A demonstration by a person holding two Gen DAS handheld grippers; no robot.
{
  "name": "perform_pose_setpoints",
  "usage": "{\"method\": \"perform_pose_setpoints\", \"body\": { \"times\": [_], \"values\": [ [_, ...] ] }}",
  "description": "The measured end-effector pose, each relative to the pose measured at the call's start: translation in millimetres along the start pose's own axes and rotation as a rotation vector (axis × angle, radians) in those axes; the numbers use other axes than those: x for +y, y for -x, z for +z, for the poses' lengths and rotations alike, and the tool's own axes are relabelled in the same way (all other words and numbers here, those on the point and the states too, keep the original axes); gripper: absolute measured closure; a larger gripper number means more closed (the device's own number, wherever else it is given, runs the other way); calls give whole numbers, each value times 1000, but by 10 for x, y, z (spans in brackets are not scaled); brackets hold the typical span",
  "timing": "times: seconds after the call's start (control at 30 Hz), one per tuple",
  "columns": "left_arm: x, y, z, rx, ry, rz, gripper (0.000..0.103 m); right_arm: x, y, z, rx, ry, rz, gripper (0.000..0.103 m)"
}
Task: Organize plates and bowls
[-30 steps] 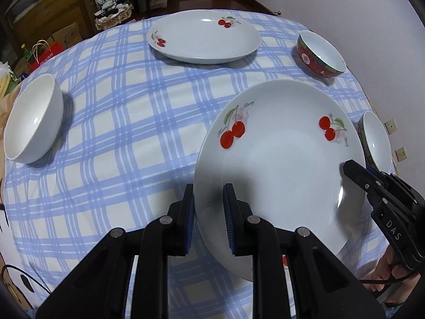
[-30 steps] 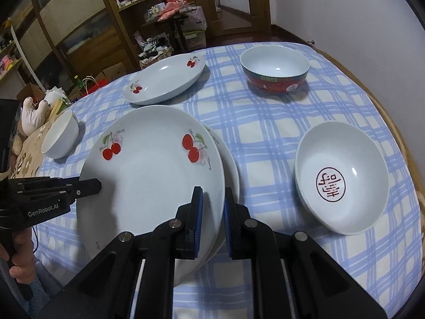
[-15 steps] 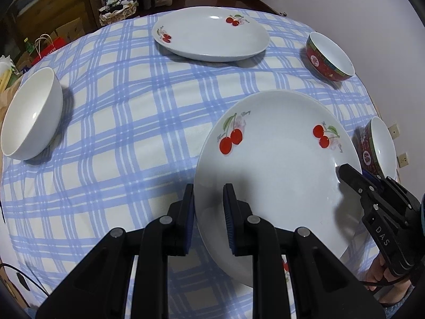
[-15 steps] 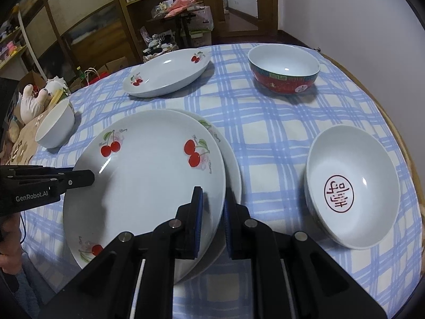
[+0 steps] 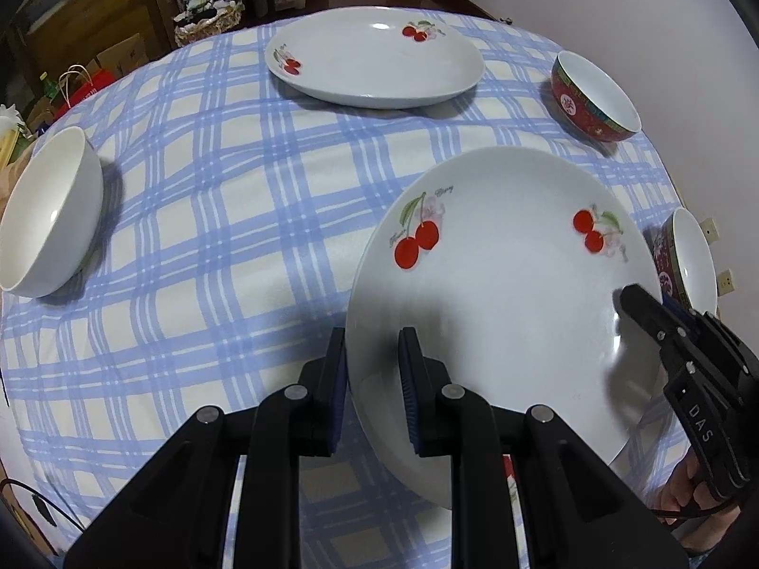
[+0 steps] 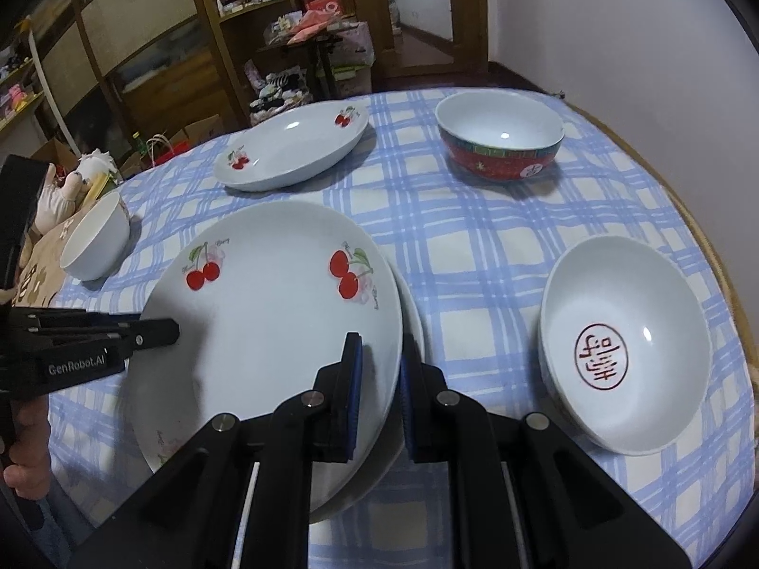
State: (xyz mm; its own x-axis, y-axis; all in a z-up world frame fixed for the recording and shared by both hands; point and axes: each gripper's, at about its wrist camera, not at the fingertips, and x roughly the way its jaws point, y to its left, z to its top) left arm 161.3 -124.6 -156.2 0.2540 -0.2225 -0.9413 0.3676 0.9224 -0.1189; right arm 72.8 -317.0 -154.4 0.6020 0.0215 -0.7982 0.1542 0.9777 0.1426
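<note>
A white cherry plate (image 5: 512,294) (image 6: 270,327) is held from both sides. My left gripper (image 5: 372,379) is shut on its left rim and my right gripper (image 6: 379,379) is shut on its right rim. It sits just over a second cherry plate (image 6: 411,332), whose edge shows under it. A third cherry plate (image 5: 374,57) (image 6: 294,147) lies at the far side. A white bowl (image 5: 47,213) (image 6: 97,237) stands at the left. A red bowl (image 5: 593,95) (image 6: 498,142) stands far right. Another red-rimmed bowl (image 6: 621,346) (image 5: 688,261) with a red mark stands near right.
The round table has a blue plaid cloth (image 5: 213,199) (image 6: 474,246). Wooden shelves (image 6: 142,47) and clutter stand beyond the far edge. A white wall (image 6: 616,23) is close on the right.
The held plate has come down toward the plate under it, and both grippers moved with it. The other dishes have not moved.
</note>
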Motion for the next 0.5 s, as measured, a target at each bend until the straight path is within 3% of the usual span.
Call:
{"method": "perform_pose_setpoints", "body": {
  "times": [0.5],
  "values": [
    [-38, -40, -11, 19, -24, -3, 83, 42, 57, -20, -3, 32, -40, 87]
  ]
}}
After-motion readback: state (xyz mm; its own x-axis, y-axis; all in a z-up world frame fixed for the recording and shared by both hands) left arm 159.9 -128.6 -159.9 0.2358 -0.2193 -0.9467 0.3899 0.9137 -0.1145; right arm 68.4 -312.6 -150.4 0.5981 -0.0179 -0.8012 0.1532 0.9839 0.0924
